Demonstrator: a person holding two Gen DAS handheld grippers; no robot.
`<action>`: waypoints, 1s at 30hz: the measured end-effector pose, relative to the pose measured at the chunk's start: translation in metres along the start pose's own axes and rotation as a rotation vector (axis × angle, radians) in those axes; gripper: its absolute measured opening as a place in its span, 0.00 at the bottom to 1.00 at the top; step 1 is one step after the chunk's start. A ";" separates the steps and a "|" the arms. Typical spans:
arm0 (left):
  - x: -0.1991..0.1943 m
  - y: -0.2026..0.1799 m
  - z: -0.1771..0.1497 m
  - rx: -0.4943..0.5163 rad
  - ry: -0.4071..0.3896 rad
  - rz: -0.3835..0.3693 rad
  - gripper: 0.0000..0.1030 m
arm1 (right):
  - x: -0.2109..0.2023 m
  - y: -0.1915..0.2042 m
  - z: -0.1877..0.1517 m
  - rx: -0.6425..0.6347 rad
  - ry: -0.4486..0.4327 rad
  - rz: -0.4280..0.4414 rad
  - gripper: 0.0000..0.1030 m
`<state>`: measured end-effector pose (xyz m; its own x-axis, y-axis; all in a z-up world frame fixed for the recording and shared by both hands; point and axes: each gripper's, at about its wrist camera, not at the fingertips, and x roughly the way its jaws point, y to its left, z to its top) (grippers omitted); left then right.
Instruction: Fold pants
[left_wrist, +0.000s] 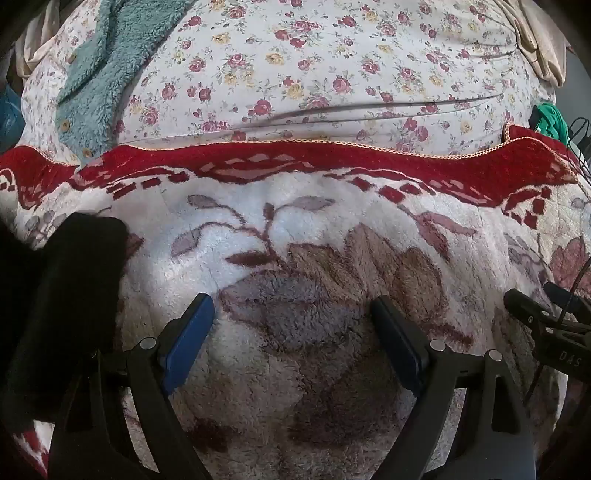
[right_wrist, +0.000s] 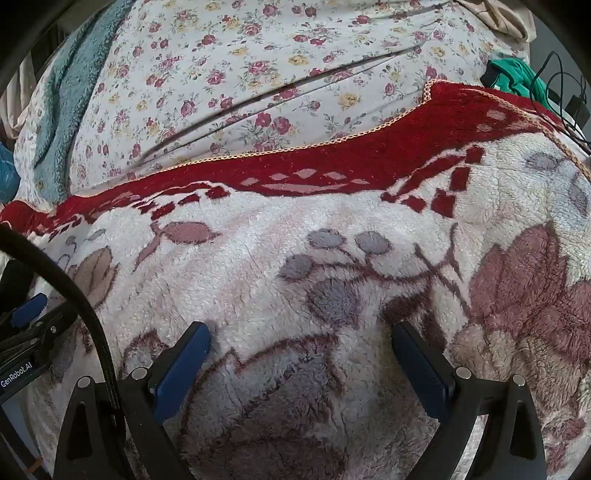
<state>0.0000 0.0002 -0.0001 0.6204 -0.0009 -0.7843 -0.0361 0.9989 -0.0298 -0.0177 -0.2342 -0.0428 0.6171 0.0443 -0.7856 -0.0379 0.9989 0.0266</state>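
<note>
Black pants (left_wrist: 62, 295) lie bunched at the far left of the left wrist view, on a fluffy white blanket with red border and flower pattern (left_wrist: 295, 229). My left gripper (left_wrist: 291, 306) is open and empty, just right of the pants, over the blanket. My right gripper (right_wrist: 301, 332) is open and empty over the same blanket (right_wrist: 295, 229); the pants do not show in its view. The right gripper's body shows at the right edge of the left wrist view (left_wrist: 546, 317); the left gripper shows at the left edge of the right wrist view (right_wrist: 26, 325).
Behind the blanket lies a floral sheet (left_wrist: 314, 66). A teal fleece garment with buttons (left_wrist: 99, 74) lies at the back left. A green cloth (right_wrist: 513, 77) and black cables (right_wrist: 561, 92) sit at the back right. A beige cloth (left_wrist: 535, 40) lies far right.
</note>
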 end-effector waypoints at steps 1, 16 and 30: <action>0.000 0.000 0.000 0.000 0.000 0.000 0.85 | 0.000 0.000 0.000 0.000 0.000 0.000 0.96; -0.004 0.003 -0.001 0.000 -0.001 0.000 0.85 | 0.000 0.000 0.000 0.000 0.000 0.000 0.96; 0.000 0.001 0.001 0.000 0.000 0.000 0.85 | 0.001 -0.001 0.006 0.000 0.001 0.000 0.96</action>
<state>0.0011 0.0009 0.0007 0.6205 -0.0014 -0.7842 -0.0360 0.9989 -0.0303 -0.0124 -0.2346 -0.0402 0.6166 0.0442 -0.7861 -0.0379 0.9989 0.0264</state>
